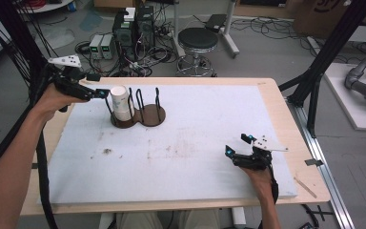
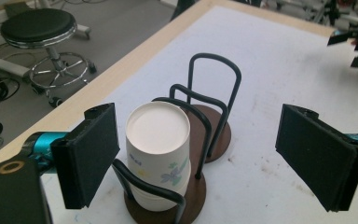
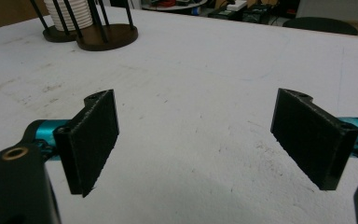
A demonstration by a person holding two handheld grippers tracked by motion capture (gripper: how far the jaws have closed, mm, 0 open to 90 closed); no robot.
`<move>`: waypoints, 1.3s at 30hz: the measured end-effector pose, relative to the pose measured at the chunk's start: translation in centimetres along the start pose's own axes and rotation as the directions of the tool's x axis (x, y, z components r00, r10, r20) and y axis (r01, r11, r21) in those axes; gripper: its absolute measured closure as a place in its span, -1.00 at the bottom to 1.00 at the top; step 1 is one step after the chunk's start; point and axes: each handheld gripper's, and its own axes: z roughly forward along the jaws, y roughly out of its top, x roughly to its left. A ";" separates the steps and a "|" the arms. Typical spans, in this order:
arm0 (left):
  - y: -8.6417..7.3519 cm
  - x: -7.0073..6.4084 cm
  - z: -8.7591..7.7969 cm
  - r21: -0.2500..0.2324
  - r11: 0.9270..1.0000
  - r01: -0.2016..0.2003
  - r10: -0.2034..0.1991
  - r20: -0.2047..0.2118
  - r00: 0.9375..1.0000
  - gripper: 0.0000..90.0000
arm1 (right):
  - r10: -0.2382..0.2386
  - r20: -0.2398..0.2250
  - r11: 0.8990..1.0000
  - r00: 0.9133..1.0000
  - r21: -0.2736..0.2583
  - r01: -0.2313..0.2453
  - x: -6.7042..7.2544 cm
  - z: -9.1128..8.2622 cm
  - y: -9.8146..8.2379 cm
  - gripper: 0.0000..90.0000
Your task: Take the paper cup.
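Right gripper [image 1: 237, 145] parked near-right on the bench [image 1: 276, 109], jaws spread wide, nothing between them. In the right gripper view they frame bare white mat [image 3: 200, 93], so it reads as standing by, out of the working lane.

Left gripper [image 1: 102, 93] is up at the far-left, just beside the paper cup stack [image 1: 119, 102]. Jaws wide apart, gripping nothing; in the left gripper view the cups [image 2: 157, 154] sit between the 2 pads, nearer the left pad, apart from both.

Cup stack stands upside down, flat base up, in the left bay of the wire rack [image 1: 143, 112]. Black loops [image 2: 214, 93] hem it in, so it stays upright and can likely only come out upward.

Rack's 2 round brown bases touch; right bay is free. Looks like a side-on approach for a grab, jaws wide enough to clear the cup.
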 end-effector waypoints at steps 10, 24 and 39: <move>2.3 1.8 2.4 0.131 0.991 -0.040 0.037 0.024 0.999 -0.70 | -0.001 -0.002 1.000 1.000 0.002 0.001 -0.1 0.0 0.0 -0.66; 3.3 3.1 6.1 0.370 0.926 -0.068 0.061 0.031 0.998 -0.70 | -0.001 -0.003 1.000 1.000 0.009 0.001 -0.1 0.1 0.0 -0.66; 2.7 3.3 7.6 0.448 0.891 -0.069 0.048 0.058 0.997 -0.61 | -0.007 -0.002 1.000 1.000 0.016 0.007 -0.1 0.2 0.1 -0.66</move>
